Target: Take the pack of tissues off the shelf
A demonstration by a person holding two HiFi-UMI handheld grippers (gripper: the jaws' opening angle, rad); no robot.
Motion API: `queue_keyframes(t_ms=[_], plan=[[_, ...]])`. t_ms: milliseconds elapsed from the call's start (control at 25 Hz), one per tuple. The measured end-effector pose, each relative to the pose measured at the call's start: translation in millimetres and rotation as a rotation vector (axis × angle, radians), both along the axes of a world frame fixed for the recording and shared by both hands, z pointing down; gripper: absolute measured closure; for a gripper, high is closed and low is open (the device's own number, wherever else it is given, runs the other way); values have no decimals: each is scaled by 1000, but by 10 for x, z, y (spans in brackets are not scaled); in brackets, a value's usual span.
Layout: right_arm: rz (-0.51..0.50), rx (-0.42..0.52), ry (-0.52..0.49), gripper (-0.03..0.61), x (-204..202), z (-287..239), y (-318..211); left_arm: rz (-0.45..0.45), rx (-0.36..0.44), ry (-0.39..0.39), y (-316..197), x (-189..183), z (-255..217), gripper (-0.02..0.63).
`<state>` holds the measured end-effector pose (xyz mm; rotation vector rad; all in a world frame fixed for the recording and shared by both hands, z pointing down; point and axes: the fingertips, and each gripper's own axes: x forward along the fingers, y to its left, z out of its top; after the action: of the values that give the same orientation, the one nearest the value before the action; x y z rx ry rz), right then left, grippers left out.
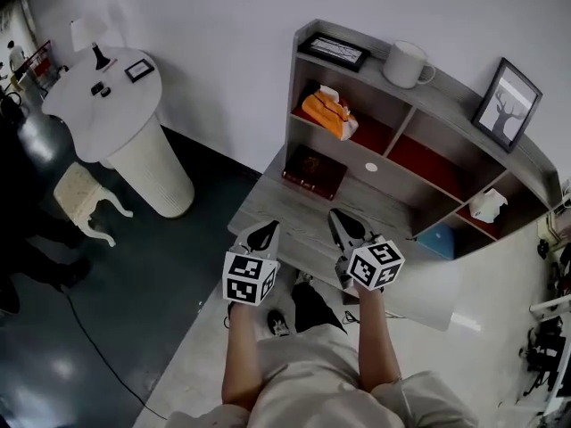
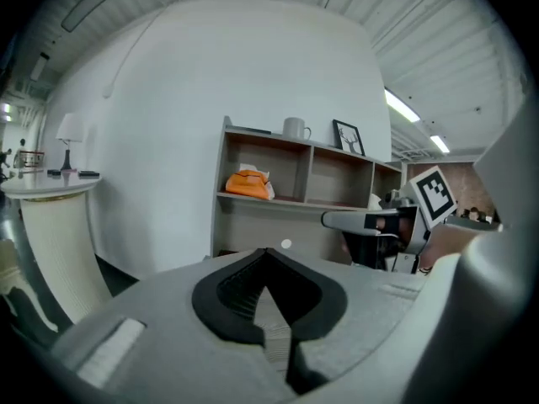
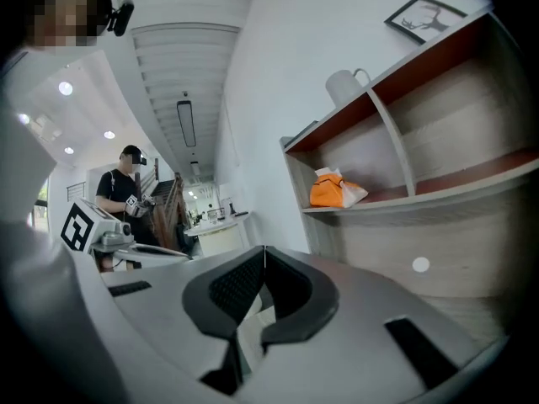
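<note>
The pack of tissues [image 1: 328, 114] is orange with white tissue sticking out. It lies in the upper left compartment of the grey shelf unit [image 1: 303, 78]. The same pack [image 2: 248, 183] shows in the left gripper view and, in the right gripper view, as the pack [image 3: 335, 189] on its shelf board. My left gripper [image 1: 263, 236] hovers over the desk in front of the shelf, shut and holding nothing. My right gripper [image 1: 343, 226] is beside it, also shut and bare. Both point towards the shelf, well short of the pack. Each gripper's tips [image 2: 268, 251] [image 3: 264, 249] meet.
A white mug [image 1: 407, 64], a standing picture frame [image 1: 506, 103] and a flat frame [image 1: 334, 51] are on the shelf top. A dark red box [image 1: 313, 171] lies on the desk below the pack. A white round pedestal table [image 1: 116, 105] stands to the left. A person [image 3: 126, 196] stands far behind.
</note>
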<state>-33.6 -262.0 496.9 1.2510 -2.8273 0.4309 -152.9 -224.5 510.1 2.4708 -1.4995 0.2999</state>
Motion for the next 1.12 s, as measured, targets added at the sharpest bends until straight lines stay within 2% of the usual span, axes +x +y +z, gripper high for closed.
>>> queue_keyframes(t_ms=[120, 240, 320, 560, 760, 920, 1120], plan=[[33, 13, 102, 561, 95, 63, -59, 49, -4, 30, -63, 137, 22, 606], [41, 33, 141, 561, 107, 56, -143, 79, -15, 22, -169, 197, 44, 605], [35, 51, 147, 561, 97, 14, -207, 87, -20, 9, -256, 225, 41, 606], [118, 96, 105, 561, 195, -125, -500, 99, -12, -10, -481, 251, -11, 606], [181, 98, 78, 561, 258, -206, -802, 53, 11, -63, -752, 164, -93, 604], [332, 126, 54, 561, 458, -371, -1105, 25, 43, -8, -1055, 168, -306, 605], [403, 114, 123, 561, 545, -401, -1348, 50, 57, 11, -1329, 277, -421, 604]])
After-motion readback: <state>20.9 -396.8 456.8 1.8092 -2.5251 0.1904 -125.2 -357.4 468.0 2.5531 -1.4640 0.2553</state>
